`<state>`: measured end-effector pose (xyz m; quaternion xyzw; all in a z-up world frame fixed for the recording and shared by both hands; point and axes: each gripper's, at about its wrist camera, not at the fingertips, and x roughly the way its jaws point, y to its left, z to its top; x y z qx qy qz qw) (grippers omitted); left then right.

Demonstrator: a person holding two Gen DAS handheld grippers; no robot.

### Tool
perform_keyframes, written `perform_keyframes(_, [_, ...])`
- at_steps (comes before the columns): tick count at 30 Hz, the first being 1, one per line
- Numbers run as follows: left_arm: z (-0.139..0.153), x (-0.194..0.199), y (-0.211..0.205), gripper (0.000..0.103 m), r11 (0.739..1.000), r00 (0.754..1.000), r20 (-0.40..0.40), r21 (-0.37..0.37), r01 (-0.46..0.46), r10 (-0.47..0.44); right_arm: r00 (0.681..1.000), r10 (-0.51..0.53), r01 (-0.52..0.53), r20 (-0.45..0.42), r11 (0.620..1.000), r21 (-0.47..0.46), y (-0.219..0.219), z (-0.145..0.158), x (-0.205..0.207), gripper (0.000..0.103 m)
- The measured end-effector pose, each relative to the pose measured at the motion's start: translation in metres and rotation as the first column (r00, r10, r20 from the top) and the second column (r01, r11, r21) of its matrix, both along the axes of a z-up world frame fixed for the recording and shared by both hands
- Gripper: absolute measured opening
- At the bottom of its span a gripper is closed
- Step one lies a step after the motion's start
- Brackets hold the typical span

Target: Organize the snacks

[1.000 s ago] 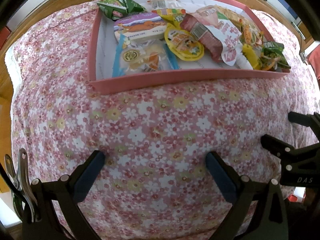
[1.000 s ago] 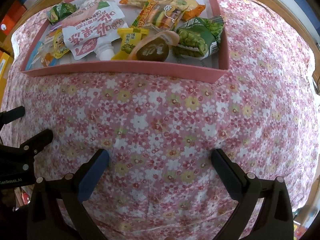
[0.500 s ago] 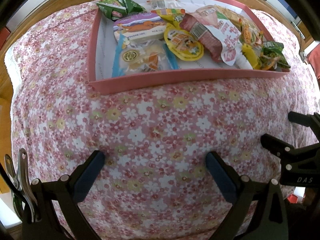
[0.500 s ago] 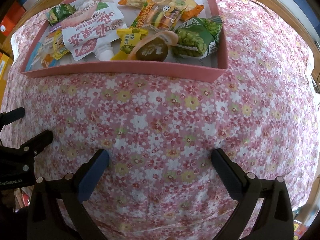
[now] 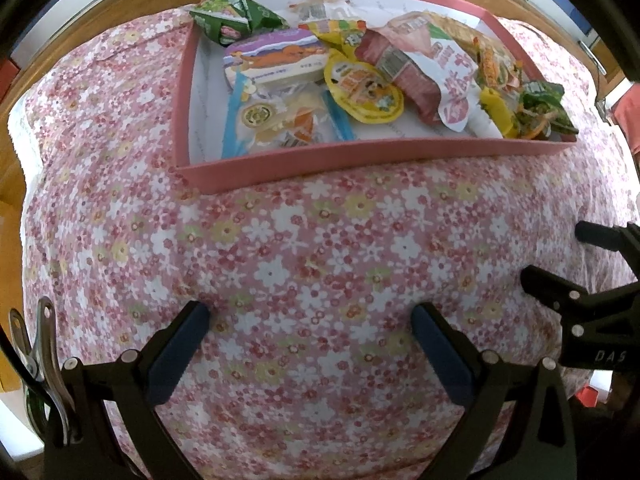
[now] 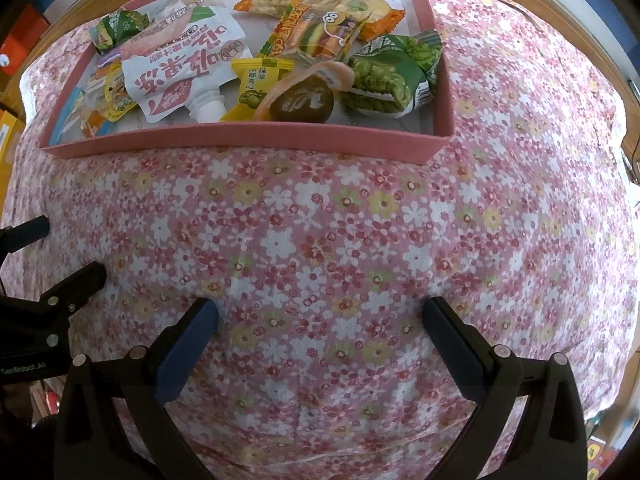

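A shallow pink box [image 5: 320, 160] [image 6: 240, 142] sits at the far side of the table and holds several snack packs: a green packet [image 5: 228, 20], a purple-lidded cup [image 5: 276, 58], a yellow round pack [image 5: 364, 90], a white-and-red jelly pouch [image 6: 180, 76], a green pea bag [image 6: 384, 76], an orange packet [image 6: 320, 0]. My left gripper [image 5: 310, 326] is open and empty, well short of the box. My right gripper [image 6: 320, 320] is open and empty, also short of the box.
A pink floral cloth [image 5: 320, 260] covers the table. A wooden edge [image 5: 120, 4] runs behind the box. The other gripper shows at the right of the left wrist view [image 5: 580, 300] and at the left of the right wrist view [image 6: 52, 292].
The right wrist view has shifted slightly, with the box a little lower in it. The left view is unchanged. Both grippers stay open.
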<state>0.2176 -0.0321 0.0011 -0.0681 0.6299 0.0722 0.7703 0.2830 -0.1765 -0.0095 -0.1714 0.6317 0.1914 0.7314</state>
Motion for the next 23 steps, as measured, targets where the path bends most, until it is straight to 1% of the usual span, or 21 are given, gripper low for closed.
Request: perform_keyframes(23, [0.0013,0.0015,-0.0020,0.103,1.000,1.000,0.004,0.006,0.007,-0.007,1.000,-0.002,0.002,0.003,1.000,0.003,-0.0016,-0.0007,0.0010,0.103])
